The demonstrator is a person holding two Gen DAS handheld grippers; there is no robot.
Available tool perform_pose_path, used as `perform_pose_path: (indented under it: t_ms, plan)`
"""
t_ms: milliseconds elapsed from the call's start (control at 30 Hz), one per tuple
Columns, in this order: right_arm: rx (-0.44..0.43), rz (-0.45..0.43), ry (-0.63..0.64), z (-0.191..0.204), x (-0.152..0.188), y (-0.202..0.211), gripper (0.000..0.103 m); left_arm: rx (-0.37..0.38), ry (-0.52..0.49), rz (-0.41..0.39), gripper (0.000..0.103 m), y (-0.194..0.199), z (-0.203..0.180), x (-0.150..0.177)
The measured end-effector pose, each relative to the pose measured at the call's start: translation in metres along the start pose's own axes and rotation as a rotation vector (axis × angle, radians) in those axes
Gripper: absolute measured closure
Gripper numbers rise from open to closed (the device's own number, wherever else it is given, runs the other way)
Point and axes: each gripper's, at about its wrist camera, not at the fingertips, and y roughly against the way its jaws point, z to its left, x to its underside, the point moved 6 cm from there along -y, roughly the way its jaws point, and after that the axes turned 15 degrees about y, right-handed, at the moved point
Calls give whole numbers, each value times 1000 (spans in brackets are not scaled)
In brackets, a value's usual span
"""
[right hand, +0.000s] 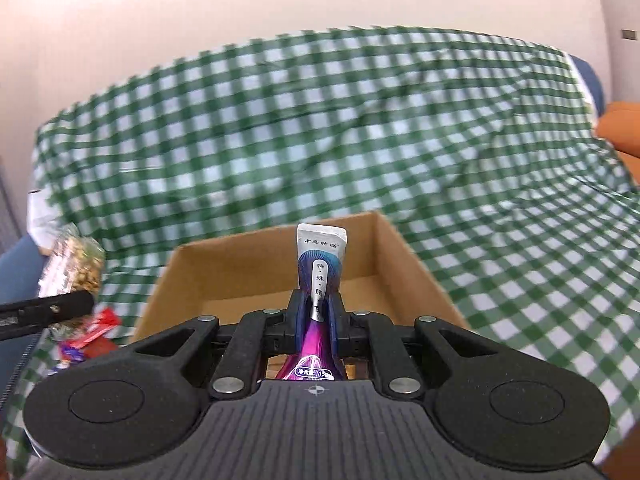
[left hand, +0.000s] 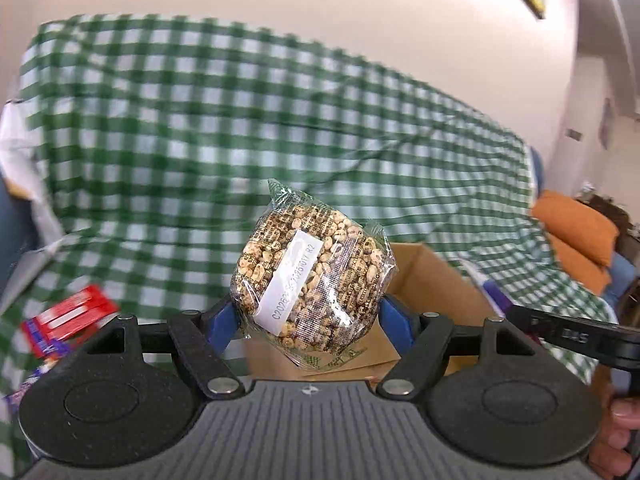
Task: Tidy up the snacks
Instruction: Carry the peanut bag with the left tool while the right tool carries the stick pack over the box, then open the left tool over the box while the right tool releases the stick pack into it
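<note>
My left gripper [left hand: 310, 312] is shut on a clear bag of puffed grain snack [left hand: 308, 276] with a white label, its blue pads pressing both sides. Behind the bag, a brown cardboard box [left hand: 436, 280] sits on the green checked cloth [left hand: 240, 120]. My right gripper [right hand: 318, 316] is shut on a slim purple and blue snack sachet [right hand: 320, 264], which points up over the open cardboard box [right hand: 384, 248]. The box floor that I can see is bare. In the right wrist view the grain snack bag [right hand: 76, 268] and part of the left gripper appear at far left.
Red and purple snack packets [left hand: 68, 320] lie on the checked cloth to the left, also seen as red packets [right hand: 96, 328]. Orange cushions [left hand: 576, 236] sit at the right. A person's fingers [left hand: 620, 432] hold the right gripper at the lower right.
</note>
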Motion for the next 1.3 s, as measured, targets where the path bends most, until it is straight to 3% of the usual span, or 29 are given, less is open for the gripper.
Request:
perform_pose_path:
  t_ms: [233,900,1033,1100,1133,1167,1300]
  plan:
    - [39,-1,10,-13,2,2,91,55,-58,16,24,-6,-26,16]
    - [61,-23,31,-16,-4,10,91,108,-103,70,23,-7,-38,29]
    - [74,-41,29,-16,-6,12,86,146,-113,88,11,-5,-43,31]
    - [80,-43,22,-16,-6,12,60,142,-119,83,6,-4,-42,32]
    - [88,-53,17,-16,-6,14,39,135,-121,74,6,-3,-42,32]
    - [103,-70,15,-16,-8,16,28,125,-121,64,6,-2,-40,31]
    - [123,-110,34,-12,-12,20,27,86,-138,-6,10,4,-35,26]
